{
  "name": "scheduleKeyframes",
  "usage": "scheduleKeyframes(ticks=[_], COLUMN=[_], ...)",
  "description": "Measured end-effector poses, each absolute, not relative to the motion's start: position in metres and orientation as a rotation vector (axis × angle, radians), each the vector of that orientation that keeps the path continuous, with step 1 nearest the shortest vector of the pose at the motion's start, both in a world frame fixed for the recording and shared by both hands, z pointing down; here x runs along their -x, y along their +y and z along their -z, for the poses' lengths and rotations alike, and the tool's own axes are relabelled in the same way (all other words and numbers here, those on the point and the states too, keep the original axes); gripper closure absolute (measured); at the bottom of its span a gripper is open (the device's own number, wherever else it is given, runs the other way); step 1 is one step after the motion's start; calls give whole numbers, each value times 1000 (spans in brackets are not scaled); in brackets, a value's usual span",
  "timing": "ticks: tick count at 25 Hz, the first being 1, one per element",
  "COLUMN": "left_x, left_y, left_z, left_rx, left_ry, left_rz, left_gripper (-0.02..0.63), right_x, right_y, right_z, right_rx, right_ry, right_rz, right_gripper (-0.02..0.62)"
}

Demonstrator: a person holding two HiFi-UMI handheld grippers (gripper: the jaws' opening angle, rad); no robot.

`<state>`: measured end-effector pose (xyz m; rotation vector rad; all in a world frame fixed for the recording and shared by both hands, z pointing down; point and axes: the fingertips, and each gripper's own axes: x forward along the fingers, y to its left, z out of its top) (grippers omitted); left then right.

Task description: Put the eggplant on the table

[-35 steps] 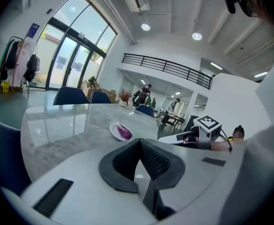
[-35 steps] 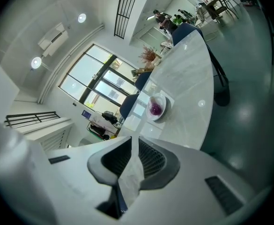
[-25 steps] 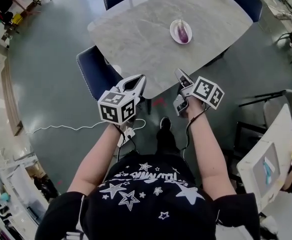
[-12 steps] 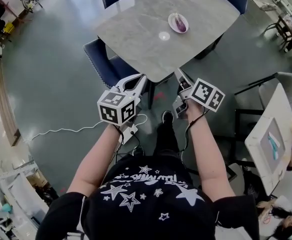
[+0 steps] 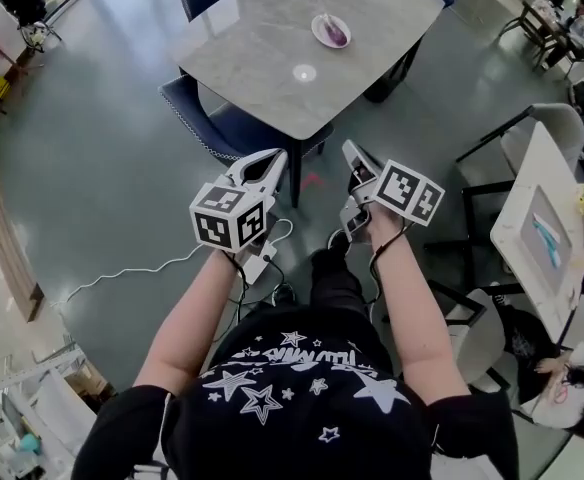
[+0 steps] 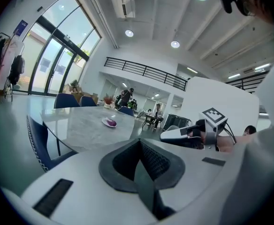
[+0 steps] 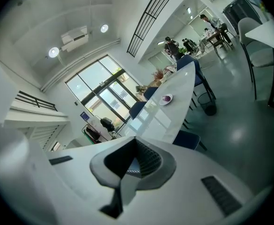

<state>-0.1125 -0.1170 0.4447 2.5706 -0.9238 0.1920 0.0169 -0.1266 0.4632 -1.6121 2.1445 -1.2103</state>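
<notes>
One marble table (image 5: 262,58) fills the top of the head view, with a blue chair (image 5: 217,128) tucked at its near edge. Short of that table, the left gripper (image 5: 270,160) and right gripper (image 5: 353,152) hang over the floor, jaws pressed together, nothing between them. Toward the table's far side sits a small white plate (image 5: 318,22), and the purple eggplant (image 5: 336,34) lies on it.

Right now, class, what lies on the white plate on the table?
A purple eggplant lies on the plate. The plate's surface beneath it is covered and cannot be seen.
</notes>
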Motion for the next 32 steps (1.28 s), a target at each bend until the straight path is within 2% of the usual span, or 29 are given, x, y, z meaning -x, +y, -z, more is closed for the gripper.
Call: scheduleKeyframes(ticks=[32], left_x=[43], left_y=[52], left_z=[-394], left_rx=[-2617], left_ry=[-989], left_rz=[-146], left_gripper=[600], right_x=[-54], right_y=[37], right_z=[-385], right_rx=[1621], right_ry=[2409], right_rz=[843], right_gripper=[589])
